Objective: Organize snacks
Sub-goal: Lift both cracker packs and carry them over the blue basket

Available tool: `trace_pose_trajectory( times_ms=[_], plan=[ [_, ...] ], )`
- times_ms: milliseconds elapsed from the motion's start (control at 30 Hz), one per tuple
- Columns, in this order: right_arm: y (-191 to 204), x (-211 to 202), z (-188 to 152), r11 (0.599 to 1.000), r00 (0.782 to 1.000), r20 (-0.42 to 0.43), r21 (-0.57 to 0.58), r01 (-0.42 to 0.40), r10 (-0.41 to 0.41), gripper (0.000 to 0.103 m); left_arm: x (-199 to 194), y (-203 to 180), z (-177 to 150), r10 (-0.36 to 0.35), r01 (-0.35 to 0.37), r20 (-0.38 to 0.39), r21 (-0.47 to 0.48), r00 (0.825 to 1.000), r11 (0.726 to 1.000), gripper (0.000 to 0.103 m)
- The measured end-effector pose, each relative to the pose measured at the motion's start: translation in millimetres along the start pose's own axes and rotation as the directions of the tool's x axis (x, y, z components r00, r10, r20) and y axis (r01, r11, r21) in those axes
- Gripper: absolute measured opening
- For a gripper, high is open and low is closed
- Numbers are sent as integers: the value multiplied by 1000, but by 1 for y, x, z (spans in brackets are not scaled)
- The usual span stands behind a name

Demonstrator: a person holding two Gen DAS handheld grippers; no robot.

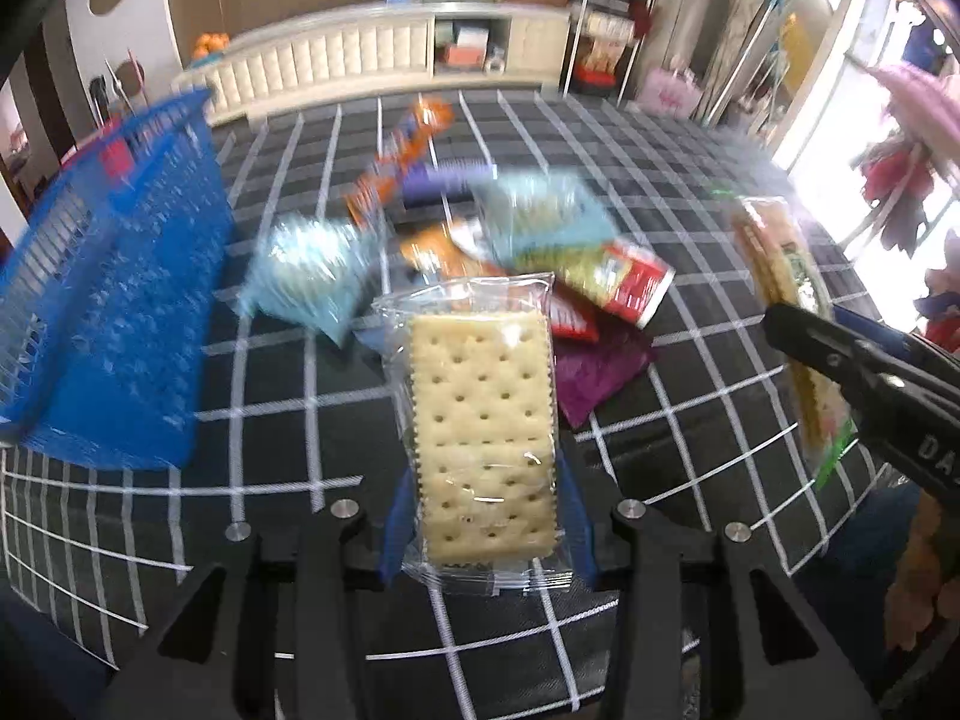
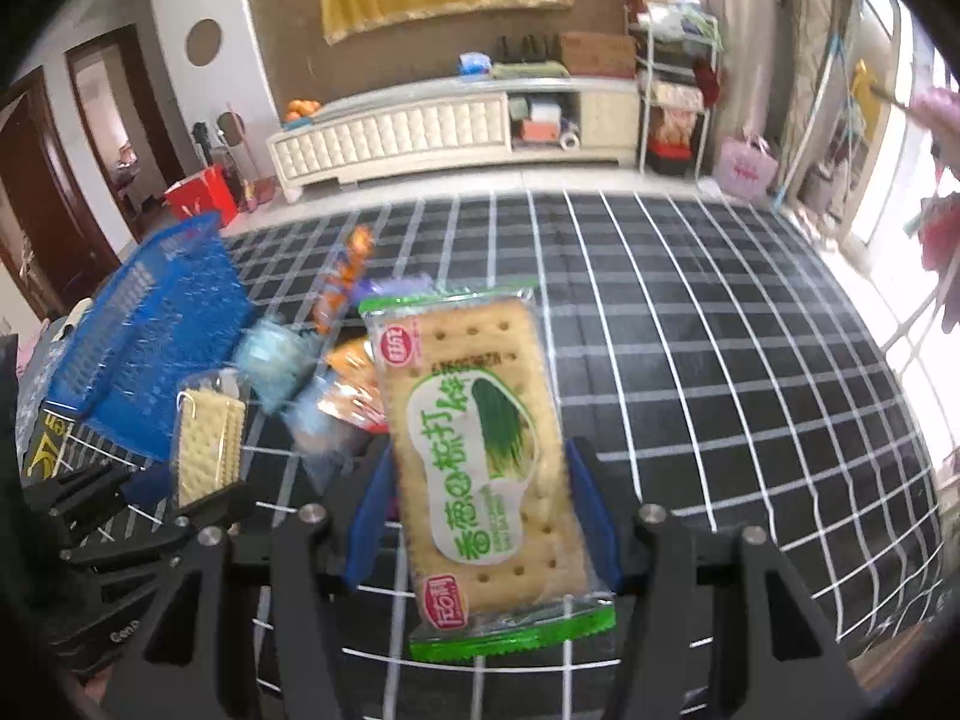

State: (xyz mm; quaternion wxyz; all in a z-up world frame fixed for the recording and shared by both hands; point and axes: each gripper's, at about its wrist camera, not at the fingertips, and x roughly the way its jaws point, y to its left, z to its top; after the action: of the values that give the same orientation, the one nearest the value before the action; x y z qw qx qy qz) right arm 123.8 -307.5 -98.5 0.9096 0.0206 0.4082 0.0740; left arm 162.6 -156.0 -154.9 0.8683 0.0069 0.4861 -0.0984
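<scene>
- My blue plastic mesh basket (image 1: 114, 324) stands on the black table with the white grid cloth (image 1: 690, 420), at about 9 o'clock in my left wrist view; I cannot tell what lies inside it from here.
- Just beside the basket, toward 12 o'clock, a loose heap of snack packets (image 1: 480, 240) rests on the cloth: pale blue, orange, red and purple wrappers, blurred.
- My left claw (image 1: 486, 540) is closed narrowly on a clear-wrapped pale cracker packet (image 1: 483, 420), its blue pads pressing both long edges; the packet stands upright, lifted above the table.
- In my right wrist view, the right claw (image 2: 486, 516) is likewise pinched on a green-edged cracker packet with printed label (image 2: 480, 456), held upright, slightly tilted, above the cloth.
- From the right camera, the left claw and its packet (image 2: 207, 450) show at 9 o'clock, in front of the basket (image 2: 150, 354).
- From the left camera, the green-edged packet (image 1: 780, 276) appears at 3 o'clock.
</scene>
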Motion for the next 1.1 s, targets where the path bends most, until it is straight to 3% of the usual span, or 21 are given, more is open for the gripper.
trace_pose_trajectory(
  times_ms=[267,467,800,1100],
  plan=[
    [53,-33,31,996,996,68,-76,-50,56,61,-72,38,16,-33,33,121,4,992,999,40],
    [95,-38,52,982,990,85,-166,-93,108,61,-114,84,22,12,-11,179,-8,984,1000,40],
    [172,-13,84,908,979,43,-384,-166,197,61,-145,157,26,123,-123,172,-9,977,992,40],
    [237,39,108,820,960,-52,-509,-262,275,61,-148,216,45,170,-164,163,-54,972,985,40]
  ],
)
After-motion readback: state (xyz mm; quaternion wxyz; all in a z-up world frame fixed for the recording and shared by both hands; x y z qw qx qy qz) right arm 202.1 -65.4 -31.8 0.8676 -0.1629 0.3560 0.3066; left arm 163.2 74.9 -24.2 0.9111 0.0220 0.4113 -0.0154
